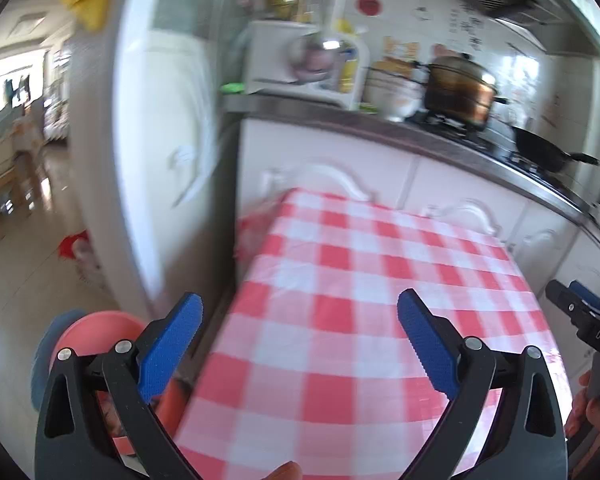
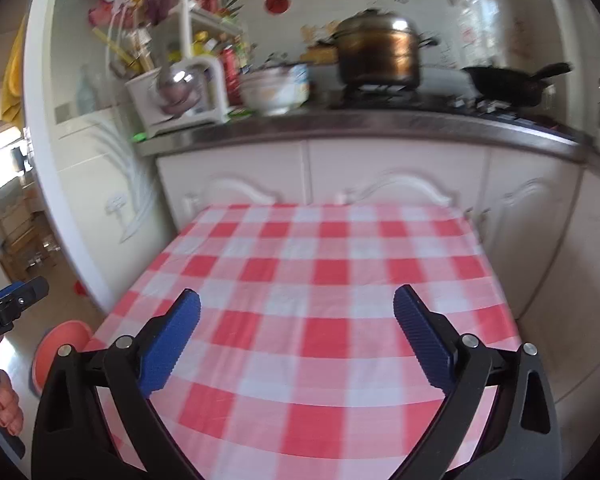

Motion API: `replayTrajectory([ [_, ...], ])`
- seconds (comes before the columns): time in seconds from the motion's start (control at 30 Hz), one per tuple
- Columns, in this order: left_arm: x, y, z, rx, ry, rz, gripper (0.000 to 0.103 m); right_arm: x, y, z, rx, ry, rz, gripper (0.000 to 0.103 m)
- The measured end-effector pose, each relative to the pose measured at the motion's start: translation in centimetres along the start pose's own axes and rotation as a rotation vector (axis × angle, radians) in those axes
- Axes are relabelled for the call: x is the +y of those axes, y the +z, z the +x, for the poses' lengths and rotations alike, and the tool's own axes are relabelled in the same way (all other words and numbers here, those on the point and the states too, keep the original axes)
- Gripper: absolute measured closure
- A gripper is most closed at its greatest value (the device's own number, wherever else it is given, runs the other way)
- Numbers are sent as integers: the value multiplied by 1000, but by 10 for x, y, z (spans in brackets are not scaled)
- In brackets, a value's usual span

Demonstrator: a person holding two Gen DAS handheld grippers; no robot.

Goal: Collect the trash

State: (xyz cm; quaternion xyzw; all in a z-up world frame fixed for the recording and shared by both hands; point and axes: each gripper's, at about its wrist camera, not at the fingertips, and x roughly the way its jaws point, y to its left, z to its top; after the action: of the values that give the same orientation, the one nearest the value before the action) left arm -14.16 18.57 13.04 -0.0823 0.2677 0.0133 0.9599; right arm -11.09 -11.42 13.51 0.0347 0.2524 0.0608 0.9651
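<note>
A small table with a red and white checked cloth fills the middle of both views, also in the right wrist view; no trash shows on it. A pink round bin stands on the floor at the table's left side and also shows in the right wrist view. My left gripper is open and empty over the table's near left edge. My right gripper is open and empty over the table's near side. The right gripper also shows at the right edge of the left wrist view.
White kitchen cabinets with a dark counter stand right behind the table. On the counter are a copper pot, a black wok, bowls and bottles. A white door frame is on the left, with tiled floor beyond.
</note>
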Motion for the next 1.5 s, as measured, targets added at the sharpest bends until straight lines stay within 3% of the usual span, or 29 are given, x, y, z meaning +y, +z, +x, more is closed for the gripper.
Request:
replayTrajectory([
  [0.37, -113, 17, -32, -90, -182, 74, 5, -79, 7, -104, -209, -232, 47, 4],
  [0.57, -156, 22, -39, -77, -247, 51, 5, -105, 3, -154, -318, -322, 77, 4],
  [0.77, -196, 19, -55, -82, -288, 114, 5, -121, 1, -187, -369, -397, 95, 4],
  [1.07, -218, 9, -71, -68, -342, 169, 5, -131, -11, -223, -415, -464, 111, 4],
  [1.5, -213, 8, -94, -120, -361, 186, 5, -122, -14, -240, -439, -453, 106, 4],
])
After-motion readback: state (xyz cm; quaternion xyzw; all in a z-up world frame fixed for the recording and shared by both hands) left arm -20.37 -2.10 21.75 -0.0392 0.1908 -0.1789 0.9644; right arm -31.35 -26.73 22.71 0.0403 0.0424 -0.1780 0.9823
